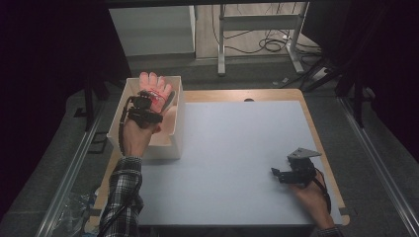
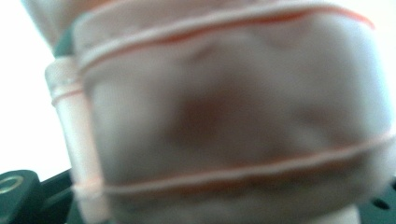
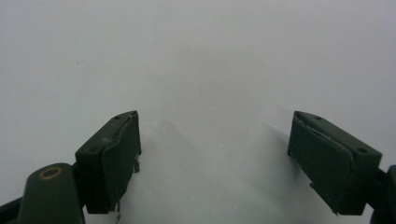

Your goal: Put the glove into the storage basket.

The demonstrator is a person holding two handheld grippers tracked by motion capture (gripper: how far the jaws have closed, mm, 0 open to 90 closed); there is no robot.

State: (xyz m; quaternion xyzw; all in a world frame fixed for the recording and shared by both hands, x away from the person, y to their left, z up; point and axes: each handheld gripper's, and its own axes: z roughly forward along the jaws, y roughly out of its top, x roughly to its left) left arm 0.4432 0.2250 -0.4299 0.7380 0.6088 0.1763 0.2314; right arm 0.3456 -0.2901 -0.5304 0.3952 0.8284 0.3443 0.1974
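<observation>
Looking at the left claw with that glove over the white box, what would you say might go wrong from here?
1. The left claw holds a pale glove over the white box; the limp fingers may catch on the rim and hang outside.
2. The left claw view is blurred and the glove sits close to its camera, so the grip is hard to judge and it may slip early.
3. The right claw rests open, too far away to help.

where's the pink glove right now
In the high view the pink glove is at the left, held by the left gripper over the white box at the table's far-left edge.
</observation>
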